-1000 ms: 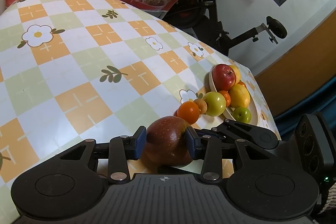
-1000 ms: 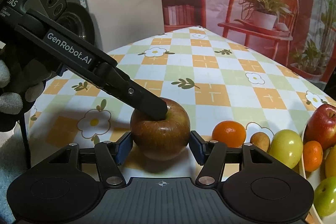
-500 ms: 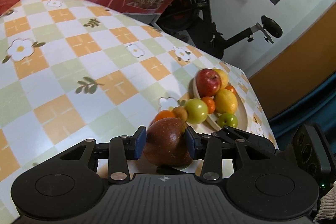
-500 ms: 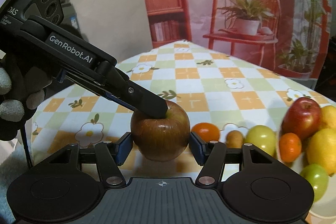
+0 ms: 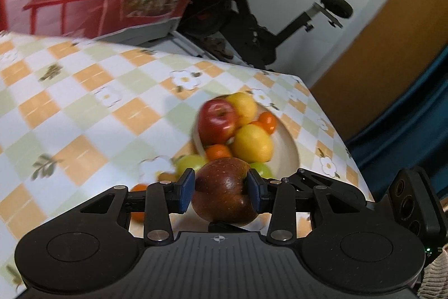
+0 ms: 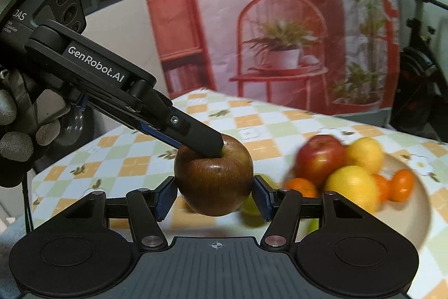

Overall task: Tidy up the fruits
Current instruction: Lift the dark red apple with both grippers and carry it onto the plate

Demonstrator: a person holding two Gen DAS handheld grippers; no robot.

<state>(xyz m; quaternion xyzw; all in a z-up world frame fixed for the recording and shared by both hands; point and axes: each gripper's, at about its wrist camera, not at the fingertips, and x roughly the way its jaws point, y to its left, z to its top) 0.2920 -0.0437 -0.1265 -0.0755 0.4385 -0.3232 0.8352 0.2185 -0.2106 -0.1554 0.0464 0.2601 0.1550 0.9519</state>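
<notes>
The left gripper (image 5: 221,188) is clamping a dark red apple (image 5: 224,191) top to bottom, one finger planted in the stem dimple as the right wrist view shows, while the right gripper (image 6: 215,196) is squeezing the same apple (image 6: 214,175) across its sides with both blue pads pressing on the skin. So both tools are gripping one fruit, and it is hanging clear of the checked tablecloth (image 5: 84,108), near the camera and just short of the plate (image 6: 411,203).

On that cream plate, a red apple (image 6: 319,156) is lying at the far left of the pile, yellow fruits (image 6: 352,187) are sitting in the middle, and small oranges (image 6: 400,184) are resting toward the right rim. A pale green fruit (image 5: 190,164) and another orange (image 5: 138,188) are waiting on the cloth just left of the plate.

To do this step well, both hands should be travelling together at one pace, since any drift between them would twist the apple loose. The pile is looking full and rounded, so the apple is best lowered onto a bare patch of plate at the near edge, settled until it is resting, and only then freed, one gripper at a time, to stop it rolling off.
</notes>
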